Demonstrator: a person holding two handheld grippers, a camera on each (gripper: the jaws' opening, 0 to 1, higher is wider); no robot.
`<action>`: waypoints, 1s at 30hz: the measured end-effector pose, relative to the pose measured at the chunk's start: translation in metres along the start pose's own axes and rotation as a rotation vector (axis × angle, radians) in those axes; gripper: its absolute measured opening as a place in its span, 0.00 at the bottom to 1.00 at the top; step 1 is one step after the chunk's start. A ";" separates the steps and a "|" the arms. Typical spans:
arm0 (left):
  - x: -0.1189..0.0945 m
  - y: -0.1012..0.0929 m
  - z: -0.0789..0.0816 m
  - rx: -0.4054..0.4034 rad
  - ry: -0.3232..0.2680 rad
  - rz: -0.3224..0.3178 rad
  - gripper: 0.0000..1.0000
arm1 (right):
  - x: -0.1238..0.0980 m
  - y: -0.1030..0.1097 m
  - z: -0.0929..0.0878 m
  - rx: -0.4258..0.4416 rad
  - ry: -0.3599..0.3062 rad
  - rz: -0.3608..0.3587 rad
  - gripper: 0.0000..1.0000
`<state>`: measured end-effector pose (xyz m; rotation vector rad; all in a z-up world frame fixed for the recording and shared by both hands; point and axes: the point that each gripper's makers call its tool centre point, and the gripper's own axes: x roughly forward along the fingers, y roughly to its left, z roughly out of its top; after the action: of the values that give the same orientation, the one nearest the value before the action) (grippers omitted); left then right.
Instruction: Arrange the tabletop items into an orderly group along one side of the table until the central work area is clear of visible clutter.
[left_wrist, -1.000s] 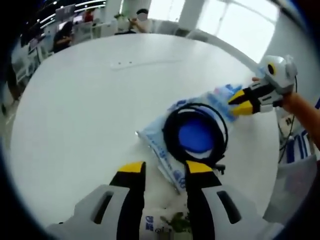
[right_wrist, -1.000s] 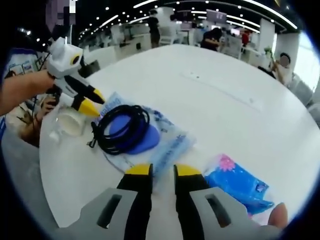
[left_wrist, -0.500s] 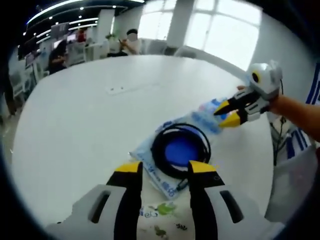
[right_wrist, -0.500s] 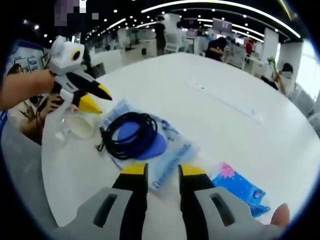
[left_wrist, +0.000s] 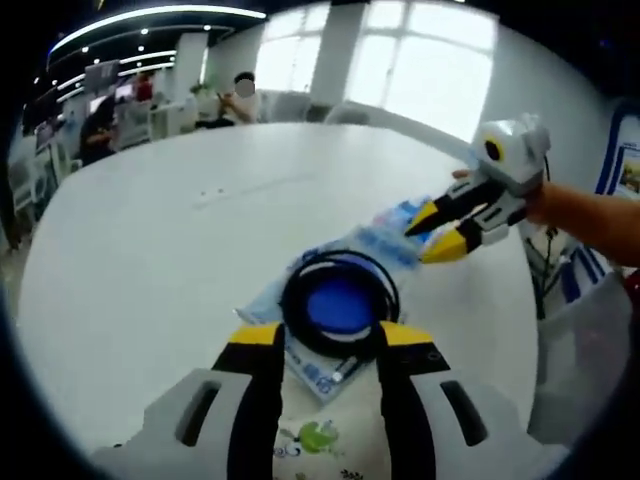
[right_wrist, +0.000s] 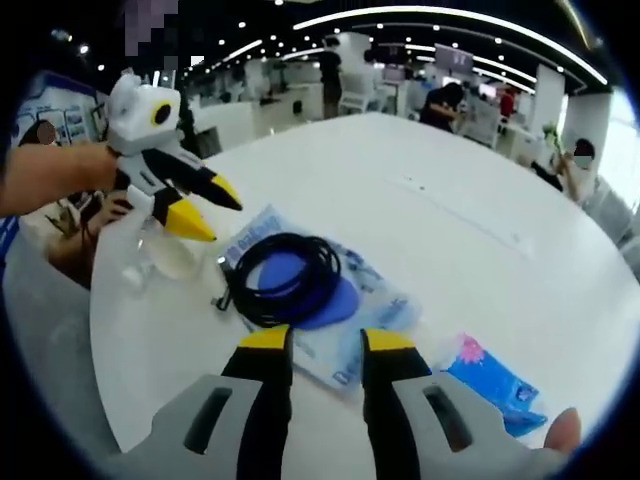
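- Hovering over the round white table (left_wrist: 130, 250), my left gripper (left_wrist: 325, 340) has its jaws moderately spread and empty; between its tips, at 12 o'clock in the left gripper view, lies the black cable coil (left_wrist: 338, 303).
- The coil rests on a clear printed packet (left_wrist: 385, 243), with a blue disc (left_wrist: 340, 305) showing through its centre.
- My right gripper (right_wrist: 327, 342) is likewise parted and grips nothing. In the right gripper view the coil (right_wrist: 285, 278) sits at 11 o'clock from its tips, just beyond them.
- A blue flowered pack (right_wrist: 495, 385) lies at 4 o'clock in that view, apart from the packet (right_wrist: 385, 310).
- A pale cup-like item (right_wrist: 170, 255) stands near the table's edge at 9 o'clock; I cannot tell what it is.
- Risk, in my judgement: the coil merely rests loose, so dragging the slick packet may let it slide off or unwind.
- Risk: both grippers converge on one stack and could collide or pull against each other.
- Risk: a sweep toward the rim might tip the cup-like item or push things overboard.
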<state>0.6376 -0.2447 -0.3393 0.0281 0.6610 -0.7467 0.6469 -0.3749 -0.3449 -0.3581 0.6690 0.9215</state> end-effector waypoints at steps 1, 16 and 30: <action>0.001 0.000 0.000 -0.001 0.002 -0.001 0.34 | 0.002 0.002 0.001 0.000 0.001 0.003 0.26; 0.024 0.005 0.000 -0.013 0.038 -0.004 0.33 | 0.025 0.006 0.009 0.041 -0.003 0.023 0.27; 0.040 0.014 -0.006 -0.023 0.087 0.009 0.30 | 0.045 0.010 0.016 0.090 0.007 0.023 0.27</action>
<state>0.6650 -0.2578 -0.3697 0.0425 0.7519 -0.7325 0.6642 -0.3329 -0.3626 -0.2743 0.7194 0.9089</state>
